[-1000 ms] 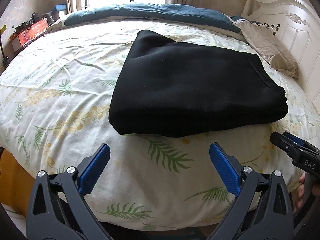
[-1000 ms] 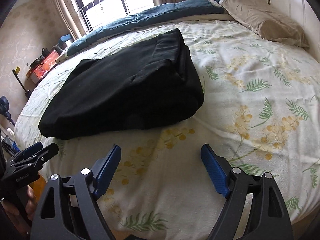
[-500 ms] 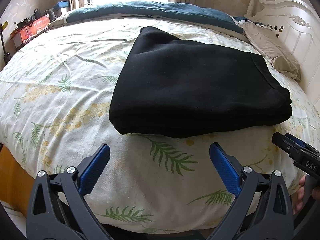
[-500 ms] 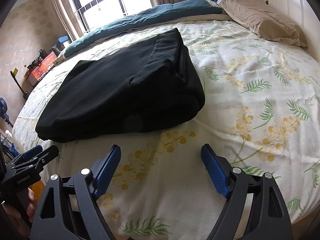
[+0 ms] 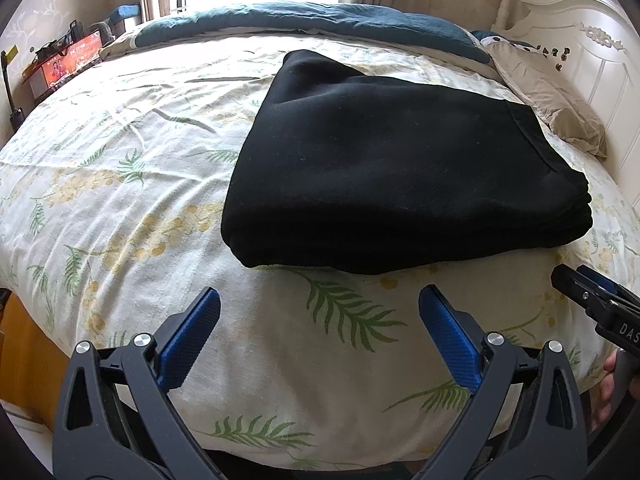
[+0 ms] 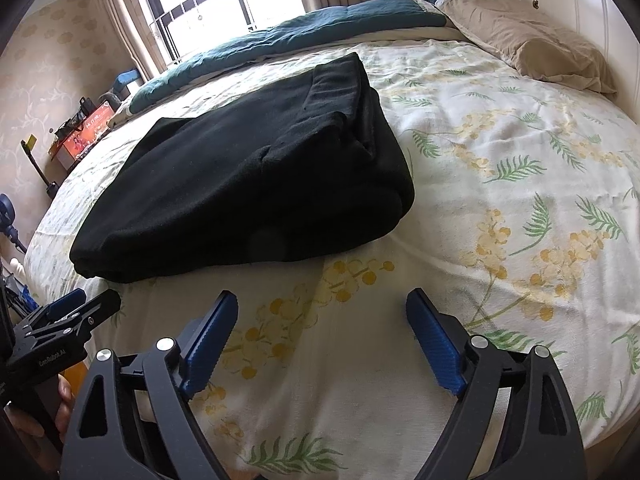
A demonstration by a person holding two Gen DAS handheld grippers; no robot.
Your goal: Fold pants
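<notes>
Black, soft fleece pants [image 5: 384, 160], folded thick at frame centre on the floral bedsheet [image 5: 120, 184], are judged limp, best pinched at the near edge; left gripper [image 5: 320, 336] and right gripper [image 6: 322, 336] are held wide, empty.

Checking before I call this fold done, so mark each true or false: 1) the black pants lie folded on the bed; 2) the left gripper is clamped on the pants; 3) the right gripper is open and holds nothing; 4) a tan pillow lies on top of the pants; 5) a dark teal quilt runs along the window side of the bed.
1. True: the black pants lie in a folded stack on the floral sheet.
2. False: the left gripper is open, short of the pants.
3. True: the right gripper is open over bare sheet.
4. False: the tan pillow lies beside the headboard, off the pants.
5. True: the dark teal quilt lies there.
</notes>
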